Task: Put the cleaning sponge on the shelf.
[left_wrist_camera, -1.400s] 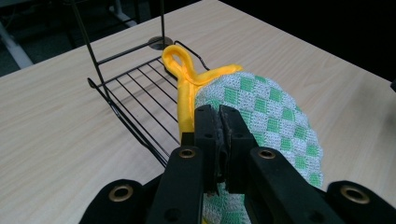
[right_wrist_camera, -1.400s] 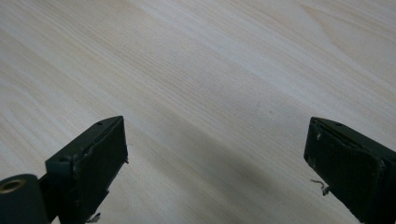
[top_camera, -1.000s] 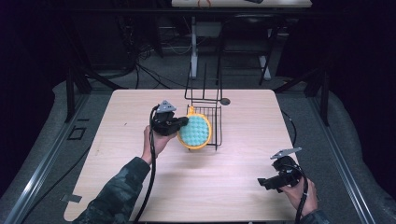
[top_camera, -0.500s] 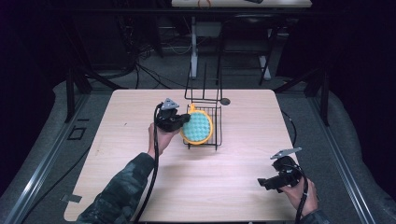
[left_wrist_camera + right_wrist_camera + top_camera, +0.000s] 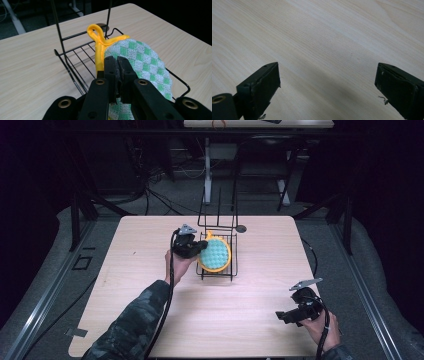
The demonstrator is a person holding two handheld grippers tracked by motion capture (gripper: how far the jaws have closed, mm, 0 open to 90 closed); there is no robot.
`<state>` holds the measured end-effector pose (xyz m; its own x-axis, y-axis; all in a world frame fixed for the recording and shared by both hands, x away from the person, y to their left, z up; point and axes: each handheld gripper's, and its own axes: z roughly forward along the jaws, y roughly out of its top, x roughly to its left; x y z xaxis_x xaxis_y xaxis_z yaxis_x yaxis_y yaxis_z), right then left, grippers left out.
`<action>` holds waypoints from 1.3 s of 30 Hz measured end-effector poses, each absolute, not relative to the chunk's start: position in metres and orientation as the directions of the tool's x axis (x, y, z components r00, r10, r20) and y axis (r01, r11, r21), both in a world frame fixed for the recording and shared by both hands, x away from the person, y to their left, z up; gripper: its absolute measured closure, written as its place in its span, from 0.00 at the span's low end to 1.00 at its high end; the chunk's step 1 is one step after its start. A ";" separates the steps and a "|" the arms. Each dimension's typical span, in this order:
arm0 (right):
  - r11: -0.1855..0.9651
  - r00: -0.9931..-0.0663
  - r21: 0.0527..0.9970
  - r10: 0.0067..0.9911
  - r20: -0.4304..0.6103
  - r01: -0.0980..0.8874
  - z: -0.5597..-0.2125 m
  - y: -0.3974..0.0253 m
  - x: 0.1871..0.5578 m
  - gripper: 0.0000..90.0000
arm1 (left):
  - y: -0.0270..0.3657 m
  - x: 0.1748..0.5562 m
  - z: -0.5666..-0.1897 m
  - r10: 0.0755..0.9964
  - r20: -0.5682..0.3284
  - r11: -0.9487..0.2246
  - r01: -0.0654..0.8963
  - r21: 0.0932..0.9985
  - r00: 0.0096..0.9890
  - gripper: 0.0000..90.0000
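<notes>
Left gripper [image 5: 192, 246] sits at the left side of the black wire rack [image 5: 227, 270], jaws pinched tight on the green-and-white checked pot holder [image 5: 216, 254] at its yellow-trimmed edge. In the left gripper view, the pot holder [image 5: 145, 65] stands tilted over the rack's [image 5: 75, 57] wire tray, its yellow loop [image 5: 94, 32] up beside a rack upright. Rack stands mid-table on the wooden table [image 5: 150, 305]. Right gripper [image 5: 295, 312] is well apart, near the table's front right corner, jaws spread wide over bare wood, holding nothing.
</notes>
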<state>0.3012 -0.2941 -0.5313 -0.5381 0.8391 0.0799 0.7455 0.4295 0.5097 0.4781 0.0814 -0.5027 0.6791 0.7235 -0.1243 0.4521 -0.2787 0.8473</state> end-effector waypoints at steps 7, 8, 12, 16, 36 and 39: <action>0.429 -0.536 0.508 0.841 0.078 0.747 -0.531 -0.296 0.301 0.06 | 0.072 0.479 -0.508 0.720 -0.108 -0.306 0.453 0.837 0.685 0.97; 0.430 -0.537 0.506 0.840 0.079 0.748 -0.531 -0.296 0.301 0.06 | 0.072 0.480 -0.509 0.718 -0.110 -0.308 0.454 0.836 0.688 0.97; 0.440 -0.546 0.508 0.835 0.072 0.740 -0.531 -0.296 0.301 0.06 | 0.075 0.483 -0.512 0.730 -0.112 -0.305 0.468 0.829 0.675 0.97; 0.432 -0.539 0.509 0.839 0.076 0.745 -0.531 -0.295 0.301 0.06 | 0.075 0.484 -0.514 0.730 -0.112 -0.312 0.474 0.823 0.674 0.97; 0.427 -0.538 0.516 0.839 0.082 0.743 -0.531 -0.294 0.301 0.06 | 0.074 0.491 -0.525 0.741 -0.109 -0.325 0.495 0.806 0.663 0.97; 0.424 -0.537 0.515 0.839 0.087 0.745 -0.531 -0.294 0.301 0.06 | 0.073 0.492 -0.526 0.741 -0.107 -0.330 0.498 0.802 0.663 0.97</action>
<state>0.3011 -0.2941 -0.5315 -0.5371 0.8390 0.0870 0.7452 0.4236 0.5151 0.4921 0.0735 -0.5263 0.6634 0.7406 -0.1070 0.4980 -0.3302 0.8019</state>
